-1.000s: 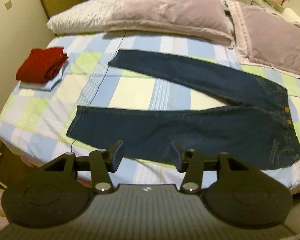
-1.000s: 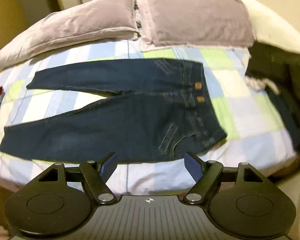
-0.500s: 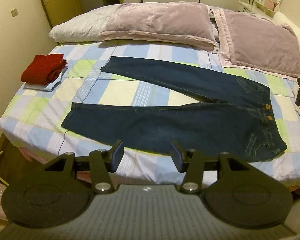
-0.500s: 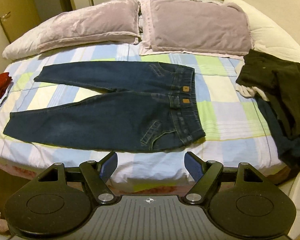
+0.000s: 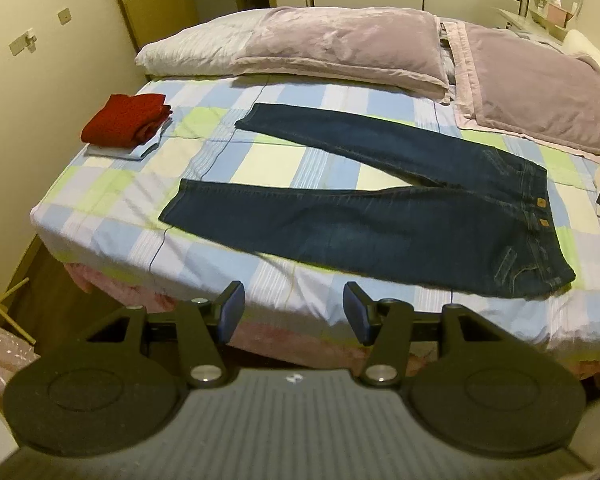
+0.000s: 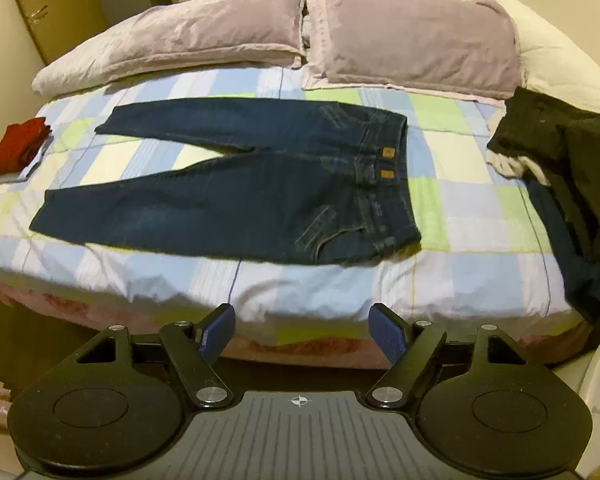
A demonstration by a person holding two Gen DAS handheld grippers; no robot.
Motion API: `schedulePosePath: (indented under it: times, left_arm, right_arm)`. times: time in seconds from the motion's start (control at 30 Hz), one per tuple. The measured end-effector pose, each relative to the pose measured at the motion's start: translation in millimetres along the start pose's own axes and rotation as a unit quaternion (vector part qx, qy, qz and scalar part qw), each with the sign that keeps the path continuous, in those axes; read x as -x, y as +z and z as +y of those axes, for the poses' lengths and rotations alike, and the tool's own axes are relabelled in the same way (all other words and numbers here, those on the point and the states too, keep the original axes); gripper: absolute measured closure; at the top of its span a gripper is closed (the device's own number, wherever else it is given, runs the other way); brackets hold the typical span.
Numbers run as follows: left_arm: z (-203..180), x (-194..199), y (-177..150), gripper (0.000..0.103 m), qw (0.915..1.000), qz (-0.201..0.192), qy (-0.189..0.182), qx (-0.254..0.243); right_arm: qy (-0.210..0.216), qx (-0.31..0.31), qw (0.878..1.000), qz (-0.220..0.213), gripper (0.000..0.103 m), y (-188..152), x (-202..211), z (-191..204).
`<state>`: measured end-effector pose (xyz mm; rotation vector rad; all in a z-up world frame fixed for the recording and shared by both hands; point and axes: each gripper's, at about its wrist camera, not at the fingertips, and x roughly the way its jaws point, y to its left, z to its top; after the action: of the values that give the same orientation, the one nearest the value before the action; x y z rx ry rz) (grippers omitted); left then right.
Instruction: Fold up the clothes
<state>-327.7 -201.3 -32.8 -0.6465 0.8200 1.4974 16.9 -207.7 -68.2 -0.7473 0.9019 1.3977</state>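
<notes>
At the far left of the bed (image 5: 112, 216), a folded red garment (image 5: 126, 126) sat on a pale folded piece, well apart from the work. The jeans (image 5: 380, 224) lay flat across the middle of the checked sheet, legs splayed in a V with the cuffs to the left and the waistband to the right; the near leg ran close to the near edge of the mattress. To the right, a heap of dark clothes (image 6: 572, 168) waited unfolded.

The left gripper (image 5: 294, 312) hung off the near edge of the bed, its jaws opening with nothing between them. The right gripper (image 6: 300, 334) likewise stood wide and empty, clear of the cloth.

The step in hand looked like the first fold, laying one leg over the other. To do it well, the left gripper should probably take the near cuff and the right the near hip at the waistband, lifting both together so the leg carries over flat and the seams line up.
</notes>
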Motion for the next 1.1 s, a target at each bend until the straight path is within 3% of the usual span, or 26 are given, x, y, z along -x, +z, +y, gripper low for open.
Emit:
schedulePosePath:
  times: [0.57, 1.1]
  left_arm:
    - [6, 26, -24, 0.053, 0.9998, -0.006, -0.014, -0.01]
    - [9, 30, -35, 0.052, 0.9999, -0.003, -0.012, 0.0]
  right_arm:
    - [-0.011, -0.001, 1.0, -0.005, 0.026, -30, 27, 8]
    - [-0.011, 0.018, 1.0, -0.02, 0.026, -31, 37, 19]
